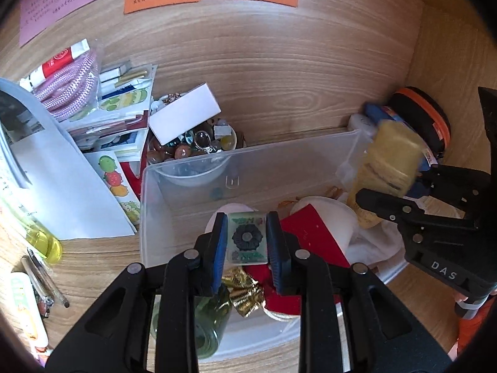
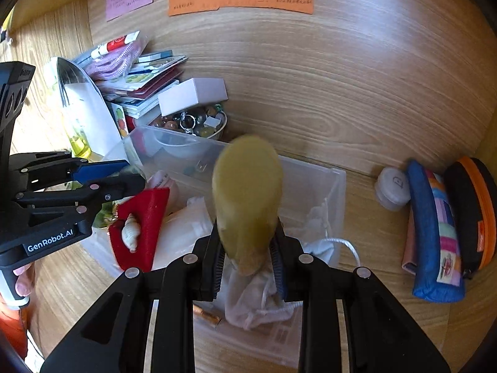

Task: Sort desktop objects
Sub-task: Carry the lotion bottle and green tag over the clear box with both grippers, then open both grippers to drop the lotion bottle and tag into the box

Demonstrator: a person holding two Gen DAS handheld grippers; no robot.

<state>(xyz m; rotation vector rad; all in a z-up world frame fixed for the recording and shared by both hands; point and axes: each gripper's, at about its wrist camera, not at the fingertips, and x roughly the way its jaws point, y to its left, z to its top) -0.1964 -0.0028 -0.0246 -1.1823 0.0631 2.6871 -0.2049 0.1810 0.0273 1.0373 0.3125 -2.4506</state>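
Note:
My left gripper (image 1: pixel 247 242) is shut on a small clear tile with a green and black flower pattern (image 1: pixel 247 241), held over the clear plastic bin (image 1: pixel 186 168). My right gripper (image 2: pixel 248 248) is shut on a yellow plush toy (image 2: pixel 247 199), held upright over the same bin (image 2: pixel 310 174); the toy also shows in the left wrist view (image 1: pixel 389 155). Inside the bin lie a red pouch (image 2: pixel 143 227), a white drawstring bag (image 2: pixel 261 292), a gold bow (image 1: pixel 245 292) and a green glass jar (image 1: pixel 211 326).
A bowl of glass beads (image 1: pixel 192 149) with a white box (image 1: pixel 184 113) on it stands behind the bin. Papers, sticker sheets and a pink cord (image 1: pixel 71 87) pile at the left. Pencil cases (image 2: pixel 435 233) and a white round case (image 2: pixel 393 188) lie right of the bin.

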